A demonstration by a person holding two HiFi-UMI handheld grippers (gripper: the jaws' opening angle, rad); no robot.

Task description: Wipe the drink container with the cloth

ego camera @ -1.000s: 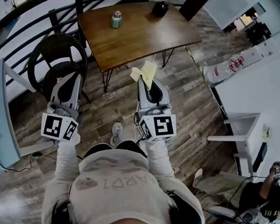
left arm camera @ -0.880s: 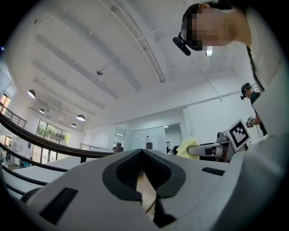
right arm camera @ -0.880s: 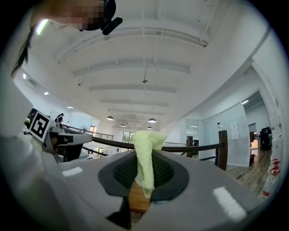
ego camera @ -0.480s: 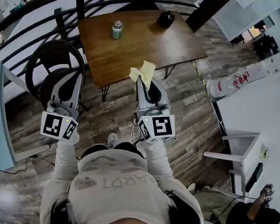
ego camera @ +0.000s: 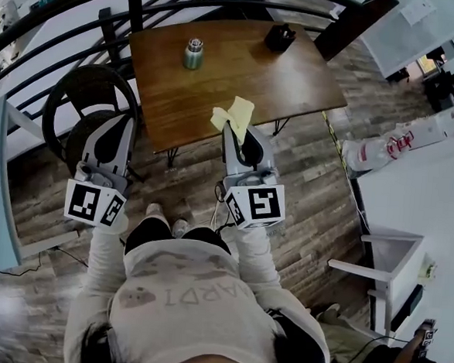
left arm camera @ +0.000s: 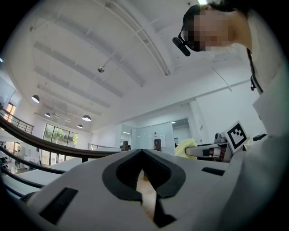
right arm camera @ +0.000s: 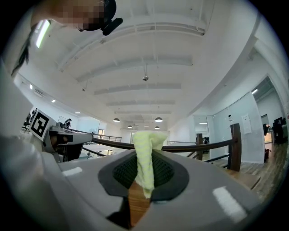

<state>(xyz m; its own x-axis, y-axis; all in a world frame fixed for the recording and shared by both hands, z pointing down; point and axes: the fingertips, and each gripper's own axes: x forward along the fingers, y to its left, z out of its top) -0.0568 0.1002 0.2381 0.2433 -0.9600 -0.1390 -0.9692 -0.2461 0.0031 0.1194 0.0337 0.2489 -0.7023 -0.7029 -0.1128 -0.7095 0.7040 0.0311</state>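
A small metal drink container point(ego camera: 193, 53) stands upright near the far edge of a brown wooden table point(ego camera: 242, 77), well ahead of both grippers. My right gripper point(ego camera: 239, 129) is shut on a pale yellow cloth point(ego camera: 233, 113) that sticks up from its tips, just short of the table's near edge. In the right gripper view the cloth point(right arm camera: 145, 158) hangs between the closed jaws of the right gripper point(right arm camera: 143, 158). My left gripper point(ego camera: 116, 121) is held level beside it over a chair, and in its own view the left gripper point(left arm camera: 142, 154) is shut and holds nothing.
A round black chair point(ego camera: 89, 97) stands under my left gripper, left of the table. A dark railing point(ego camera: 69, 3) runs behind the table. A black object point(ego camera: 280, 37) sits on the table's far right. A white side table point(ego camera: 388, 262) and a seated person point(ego camera: 400, 360) are at the right.
The table and container have come closer and lower in the head view as the person steps forward. Both grippers keep the same pose, and the cloth stays in the right one.
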